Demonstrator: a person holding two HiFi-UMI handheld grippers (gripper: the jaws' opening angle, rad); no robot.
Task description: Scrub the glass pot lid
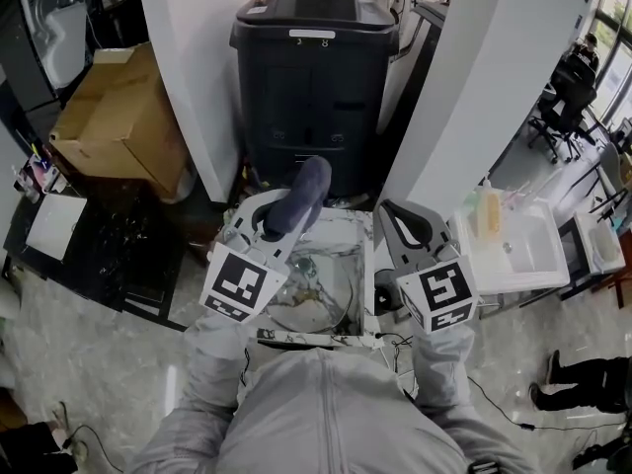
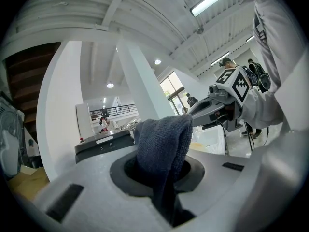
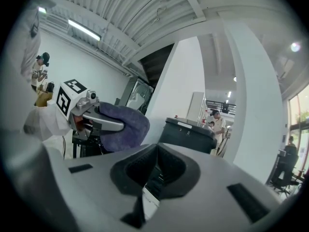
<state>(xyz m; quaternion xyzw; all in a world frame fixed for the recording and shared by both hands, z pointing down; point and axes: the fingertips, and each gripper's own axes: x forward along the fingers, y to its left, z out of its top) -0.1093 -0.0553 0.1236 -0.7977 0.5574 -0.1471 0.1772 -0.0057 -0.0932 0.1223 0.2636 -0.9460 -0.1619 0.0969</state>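
Both grippers are held high, near the head camera. My left gripper is shut on a dark blue cloth, which stands up out of its jaws; the cloth also shows in the right gripper view. To the right of it, my right gripper is shut with nothing between its jaws. Below and between them lies a metal sink. A round glass pot lid with brownish smears rests in it, partly hidden by the grippers.
A black wheeled bin stands behind the sink between two white pillars. A cardboard box sits at the left. A white basin with a bottle is at the right. People are in the background.
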